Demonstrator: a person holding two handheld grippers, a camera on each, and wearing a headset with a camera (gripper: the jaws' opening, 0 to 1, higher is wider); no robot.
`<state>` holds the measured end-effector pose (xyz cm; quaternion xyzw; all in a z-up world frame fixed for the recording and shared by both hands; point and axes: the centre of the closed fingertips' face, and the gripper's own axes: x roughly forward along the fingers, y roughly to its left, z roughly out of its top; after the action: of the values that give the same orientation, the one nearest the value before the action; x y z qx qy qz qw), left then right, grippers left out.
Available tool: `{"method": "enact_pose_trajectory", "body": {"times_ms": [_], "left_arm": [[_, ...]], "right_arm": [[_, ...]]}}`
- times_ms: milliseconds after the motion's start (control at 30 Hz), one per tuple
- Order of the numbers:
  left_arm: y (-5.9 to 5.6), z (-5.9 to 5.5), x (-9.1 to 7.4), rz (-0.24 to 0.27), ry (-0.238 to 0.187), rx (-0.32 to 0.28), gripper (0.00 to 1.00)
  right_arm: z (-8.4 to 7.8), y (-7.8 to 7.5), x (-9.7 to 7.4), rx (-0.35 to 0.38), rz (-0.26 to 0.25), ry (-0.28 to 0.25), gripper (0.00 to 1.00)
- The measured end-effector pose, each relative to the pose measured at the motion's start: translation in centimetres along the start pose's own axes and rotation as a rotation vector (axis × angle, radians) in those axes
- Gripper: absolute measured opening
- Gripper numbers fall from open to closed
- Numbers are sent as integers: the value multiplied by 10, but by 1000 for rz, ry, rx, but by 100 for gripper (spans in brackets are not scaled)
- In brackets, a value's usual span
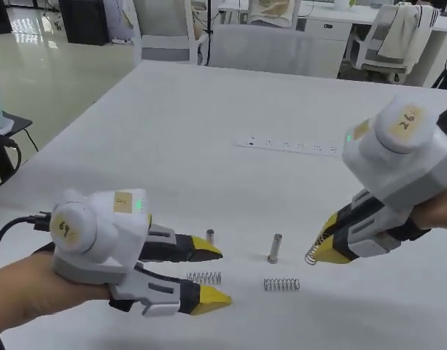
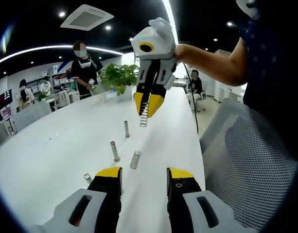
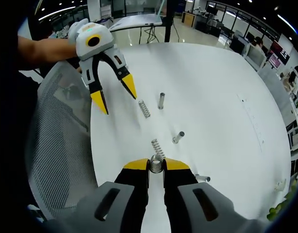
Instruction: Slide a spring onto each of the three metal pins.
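My right gripper (image 1: 319,252) is shut on a small spring (image 1: 311,253) and hovers just right of an upright metal pin (image 1: 275,248). Its own view shows the held spring (image 3: 156,163) end-on between the yellow tips of the right gripper (image 3: 156,168). Three pins stand on the table: pin (image 3: 161,100), pin (image 3: 178,137), pin (image 3: 200,178). My left gripper (image 1: 215,275) is open low over the table, with a loose spring (image 1: 203,278) lying between its tips. A second loose spring (image 1: 281,284) lies to the right. A short pin (image 1: 210,235) stands behind the upper jaw.
A white power strip (image 1: 289,145) lies farther back on the white table (image 1: 172,131). Office chairs (image 1: 165,36) and desks stand beyond the far edge. A mesh chair (image 2: 246,160) sits beside the table. People (image 2: 83,68) stand in the room.
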<state>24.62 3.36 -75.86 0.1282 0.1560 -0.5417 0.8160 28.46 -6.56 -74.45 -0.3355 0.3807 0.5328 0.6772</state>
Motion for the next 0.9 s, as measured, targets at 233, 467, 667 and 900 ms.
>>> {"method": "enact_pose_trajectory", "body": {"times_ms": [233, 467, 667, 900], "left_arm": [[6, -9, -16, 48, 14, -17, 33], [13, -16, -28, 109, 6, -49, 38], [19, -20, -31, 153, -12, -82, 43], [21, -32, -30, 176, 5, -120, 49]], "right_arm": [[-6, -11, -5, 25, -24, -5, 8], [-14, -26, -13, 44, -54, 8, 8], [-20, -40, -20, 54, -82, 12, 8], [-24, -54, -27, 60, -108, 24, 8]]}}
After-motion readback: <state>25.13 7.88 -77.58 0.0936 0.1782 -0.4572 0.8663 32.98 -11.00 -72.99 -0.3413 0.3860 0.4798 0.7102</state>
